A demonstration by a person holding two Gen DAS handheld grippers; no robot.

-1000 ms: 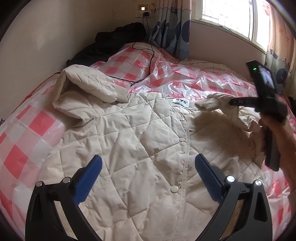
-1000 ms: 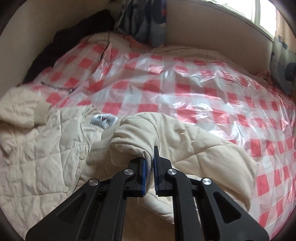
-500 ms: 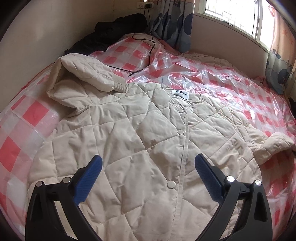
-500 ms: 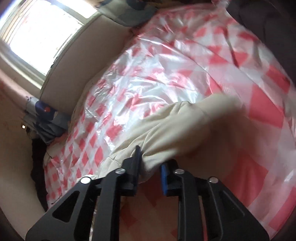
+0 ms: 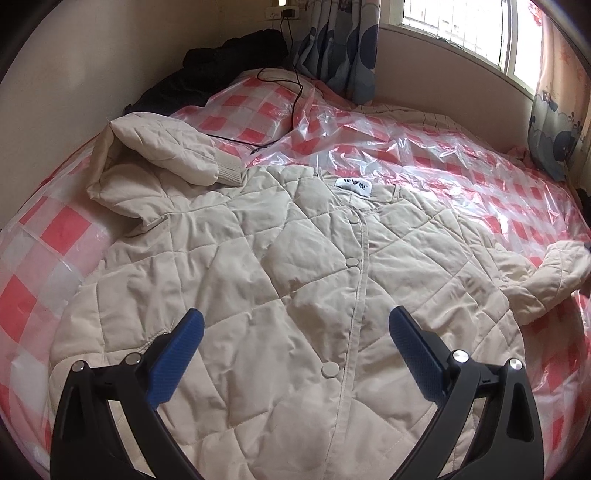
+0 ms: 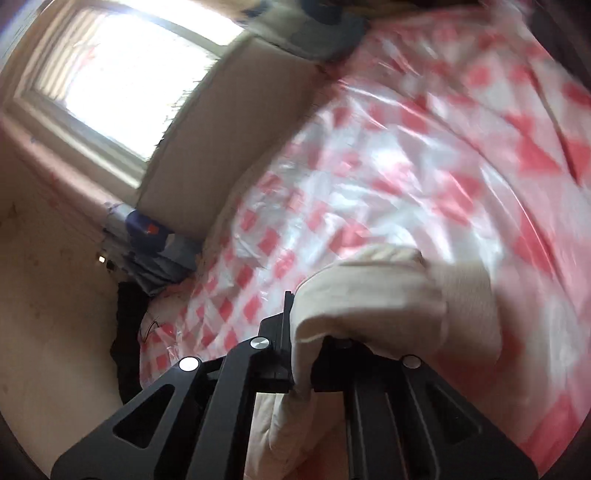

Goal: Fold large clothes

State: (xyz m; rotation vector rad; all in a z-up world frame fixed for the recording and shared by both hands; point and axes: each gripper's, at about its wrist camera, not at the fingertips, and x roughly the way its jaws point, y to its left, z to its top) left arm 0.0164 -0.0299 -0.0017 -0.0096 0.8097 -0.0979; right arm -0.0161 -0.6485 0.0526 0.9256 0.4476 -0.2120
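A cream quilted jacket (image 5: 295, 277) lies front up, snapped closed, on a bed under a red-and-white checked plastic sheet (image 5: 443, 147). Its left sleeve (image 5: 166, 155) is folded back near the shoulder. My left gripper (image 5: 295, 321) hovers open over the jacket's lower front, its blue pads wide apart with nothing between them. The right sleeve (image 5: 546, 277) stretches out to the right edge of the left wrist view. In the blurred, rolled right wrist view, my right gripper (image 6: 303, 343) is shut on that sleeve's end (image 6: 388, 295), which bunches over the fingers.
A black garment (image 5: 221, 62) is heaped at the back left against the wall, and a black cable (image 5: 291, 92) trails from it onto the sheet. Patterned curtains (image 5: 340, 48) and a window (image 5: 461, 29) stand behind the bed. Bare checked sheet lies beyond the collar.
The right gripper has carried the sleeve from over the jacket's chest out to the right and rolled over. The hand holding it has left the left wrist view. The left gripper has stayed put.
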